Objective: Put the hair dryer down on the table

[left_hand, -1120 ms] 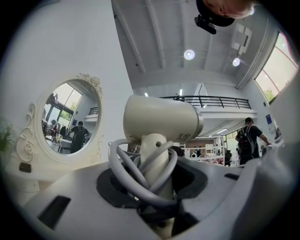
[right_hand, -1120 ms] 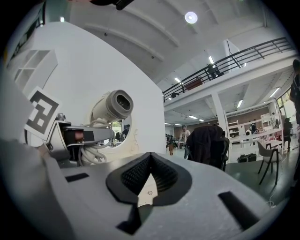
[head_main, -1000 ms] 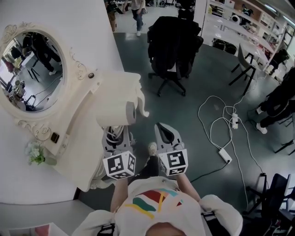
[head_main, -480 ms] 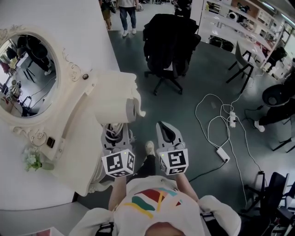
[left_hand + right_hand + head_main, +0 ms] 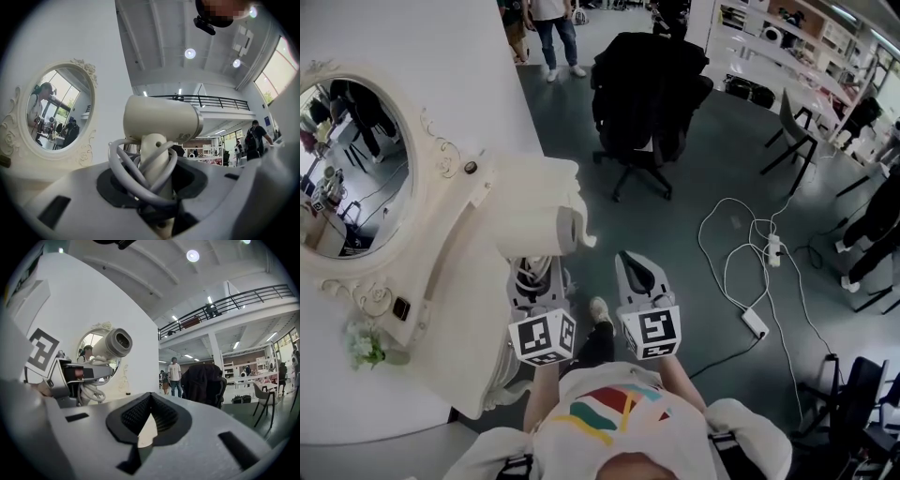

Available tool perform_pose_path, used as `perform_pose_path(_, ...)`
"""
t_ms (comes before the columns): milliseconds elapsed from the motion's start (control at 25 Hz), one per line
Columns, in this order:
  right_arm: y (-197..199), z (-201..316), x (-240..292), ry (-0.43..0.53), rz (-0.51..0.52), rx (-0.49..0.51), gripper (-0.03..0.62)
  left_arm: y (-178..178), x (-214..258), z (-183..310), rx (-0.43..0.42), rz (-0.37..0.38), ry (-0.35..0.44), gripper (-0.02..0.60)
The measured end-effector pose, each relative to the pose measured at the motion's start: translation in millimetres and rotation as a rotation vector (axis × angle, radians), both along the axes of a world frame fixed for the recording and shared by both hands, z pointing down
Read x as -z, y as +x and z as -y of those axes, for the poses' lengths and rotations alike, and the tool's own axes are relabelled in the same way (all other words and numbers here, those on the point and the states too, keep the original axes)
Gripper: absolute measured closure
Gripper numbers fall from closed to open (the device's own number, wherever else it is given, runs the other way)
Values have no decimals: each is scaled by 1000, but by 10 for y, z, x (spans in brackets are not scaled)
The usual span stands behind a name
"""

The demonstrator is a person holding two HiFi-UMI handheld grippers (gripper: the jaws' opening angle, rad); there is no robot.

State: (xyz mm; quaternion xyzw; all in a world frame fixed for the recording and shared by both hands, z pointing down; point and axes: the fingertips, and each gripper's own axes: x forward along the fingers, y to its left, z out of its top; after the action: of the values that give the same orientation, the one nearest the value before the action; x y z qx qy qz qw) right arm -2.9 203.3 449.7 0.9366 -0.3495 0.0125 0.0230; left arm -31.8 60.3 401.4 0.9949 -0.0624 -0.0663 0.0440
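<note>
A cream hair dryer [image 5: 539, 232] stands upright in my left gripper [image 5: 534, 279], which is shut on its handle; the grey cord is wound round that handle [image 5: 154, 164]. Its barrel [image 5: 159, 119] points right, above the jaws. It hangs over the right edge of the white dressing table [image 5: 464, 300]. My right gripper [image 5: 639, 274] is beside it over the floor, shut with nothing between its pads [image 5: 150, 401]. From the right gripper view the hair dryer [image 5: 115, 344] and the left gripper [image 5: 79, 373] show at the left.
An oval mirror [image 5: 352, 178] in an ornate frame backs the table, with small flowers [image 5: 361, 342] at its near end. A black office chair [image 5: 642, 84] stands ahead. White cables and a power strip [image 5: 755, 321] lie on the floor to the right. A person [image 5: 551, 28] stands at the back.
Both grippers and the hair dryer stay in nearly the same place. The head view has shifted a little, and people at the back and right have moved.
</note>
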Motion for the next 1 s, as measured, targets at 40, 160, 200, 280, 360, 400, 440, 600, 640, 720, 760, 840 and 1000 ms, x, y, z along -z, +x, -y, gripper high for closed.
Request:
perform_pose_path(40, 55, 50, -5, -2, -1, 5, 594, 51, -18, 40, 2, 2, -3, 404)
perform_pose_path(160, 218, 206, -13, -11, -8, 25, 594, 210, -59, 158, 11, 6, -15, 404)
perform_pose_path(200, 274, 255, -16, -16, -10, 32, 594, 267, -67, 191, 13, 9, -18, 405)
perform_pose_path(280, 389, 368, -22, -28, -5, 48, 594, 382, -77, 263, 20, 11, -14, 405)
perform_pose_path(360, 513, 501, -23, -38, 3, 65, 594, 492, -78, 346, 27, 7, 6, 405)
perform_pose_path(400, 582, 568, -30, -45, 6, 72, 594, 550, -71, 390, 29, 5, 17, 405)
perform_pose_path(440, 653, 635, -32, -51, 7, 79, 594, 614, -58, 436, 30, 3, 26, 404)
perform_pose_path(600, 944, 936, 52, -66, 4, 114, 594, 928, 9, 650, 40, -5, 29, 404)
perform_pose_path(640, 1021, 1005, 60, -74, 0, 123, 594, 1014, 16, 707, 44, -7, 25, 405)
perform_pose_path(720, 1184, 1128, 65, -90, -6, 137, 594, 1184, 25, 814, 50, -9, 18, 404)
perform_pose_path(760, 1267, 1187, 70, -95, -6, 143, 594, 1263, 33, 867, 54, -9, 16, 405)
perform_pose_path(840, 1433, 1304, 90, -102, -7, 159, 594, 1414, 53, 975, 65, -11, 14, 404)
perform_pose_path(1000, 1764, 1572, 133, -108, -15, 193, 594, 1731, 89, 1237, 93, -23, 10, 404)
